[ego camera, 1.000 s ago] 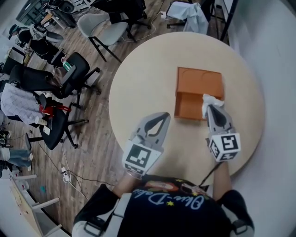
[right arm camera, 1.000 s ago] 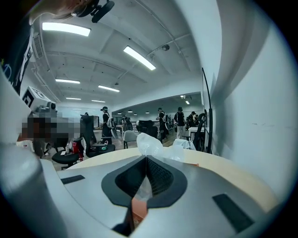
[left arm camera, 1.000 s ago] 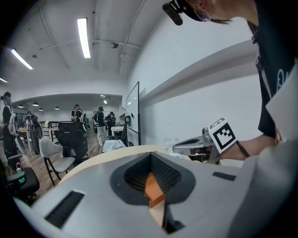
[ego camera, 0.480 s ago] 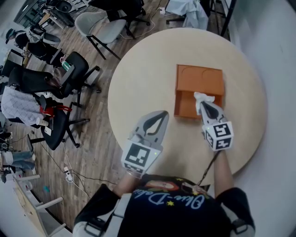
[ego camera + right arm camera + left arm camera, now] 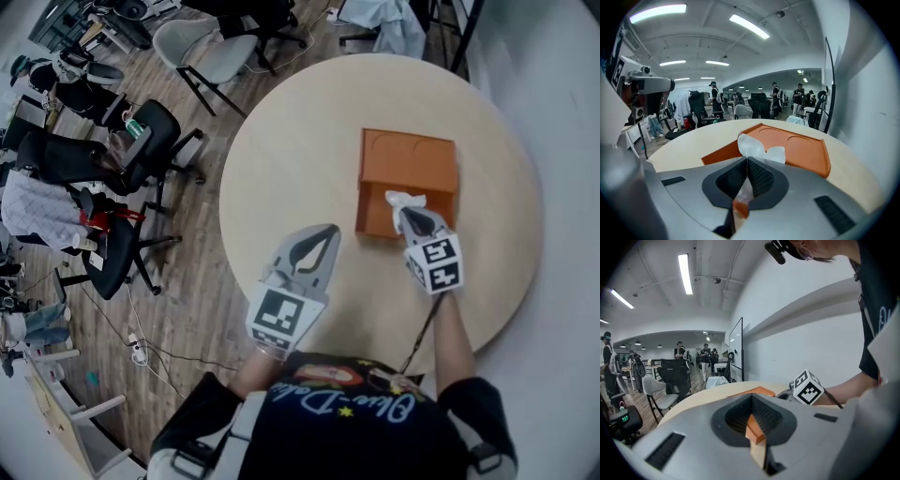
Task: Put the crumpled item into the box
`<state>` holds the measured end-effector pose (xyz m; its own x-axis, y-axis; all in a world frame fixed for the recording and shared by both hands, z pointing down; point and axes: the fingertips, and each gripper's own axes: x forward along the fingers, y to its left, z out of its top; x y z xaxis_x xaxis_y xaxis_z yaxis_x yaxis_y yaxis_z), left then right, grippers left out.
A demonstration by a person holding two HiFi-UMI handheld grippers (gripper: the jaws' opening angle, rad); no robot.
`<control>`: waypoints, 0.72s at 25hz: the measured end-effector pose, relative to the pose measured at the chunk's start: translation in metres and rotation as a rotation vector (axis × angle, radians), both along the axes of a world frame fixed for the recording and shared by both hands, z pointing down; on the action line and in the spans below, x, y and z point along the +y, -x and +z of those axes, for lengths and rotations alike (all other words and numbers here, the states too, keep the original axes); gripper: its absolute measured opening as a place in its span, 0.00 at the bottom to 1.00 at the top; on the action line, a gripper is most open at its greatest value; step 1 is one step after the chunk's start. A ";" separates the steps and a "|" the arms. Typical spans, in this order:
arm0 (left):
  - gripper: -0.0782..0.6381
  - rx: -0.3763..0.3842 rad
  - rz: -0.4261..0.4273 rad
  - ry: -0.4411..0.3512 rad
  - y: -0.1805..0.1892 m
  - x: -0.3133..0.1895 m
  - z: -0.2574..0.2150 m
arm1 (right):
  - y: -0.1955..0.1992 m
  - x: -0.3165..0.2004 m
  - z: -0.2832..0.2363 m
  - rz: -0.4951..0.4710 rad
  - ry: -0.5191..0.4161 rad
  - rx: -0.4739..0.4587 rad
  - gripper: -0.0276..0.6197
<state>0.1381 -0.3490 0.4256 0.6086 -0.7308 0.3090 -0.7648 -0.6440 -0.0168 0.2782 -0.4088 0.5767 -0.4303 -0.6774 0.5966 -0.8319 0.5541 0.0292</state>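
Observation:
An orange box (image 5: 409,162) lies on the round beige table (image 5: 291,159), its open lid (image 5: 801,143) flat on the far side. My right gripper (image 5: 410,211) is shut on a crumpled white tissue (image 5: 401,201) and holds it over the box's open compartment (image 5: 375,217). In the right gripper view the crumpled tissue (image 5: 759,148) sticks out past the tips of my right gripper (image 5: 746,160), above the box. My left gripper (image 5: 323,232) hovers over the near left of the table, jaws shut with nothing between them. In the left gripper view, my left gripper (image 5: 752,401) points at the box (image 5: 752,391).
Black office chairs (image 5: 122,155) and a grey chair (image 5: 202,56) stand on the wood floor left of the table. A white wall runs along the right side. Several people stand far off in the room.
My right gripper has carried the tissue leftward and forward, from the box's right near corner to above its open compartment. My left gripper has barely moved.

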 end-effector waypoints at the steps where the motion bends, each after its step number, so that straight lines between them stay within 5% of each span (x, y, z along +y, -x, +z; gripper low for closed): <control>1: 0.10 0.001 -0.002 0.001 0.001 0.000 0.000 | 0.003 0.001 0.002 -0.015 0.014 0.017 0.04; 18: 0.10 -0.003 -0.007 0.001 0.011 -0.001 0.003 | 0.016 0.002 0.041 -0.138 0.086 0.279 0.04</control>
<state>0.1273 -0.3497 0.4286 0.6023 -0.7350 0.3116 -0.7694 -0.6385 -0.0189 0.2626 -0.4066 0.6179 -0.3264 -0.5663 0.7568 -0.7153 0.6713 0.1939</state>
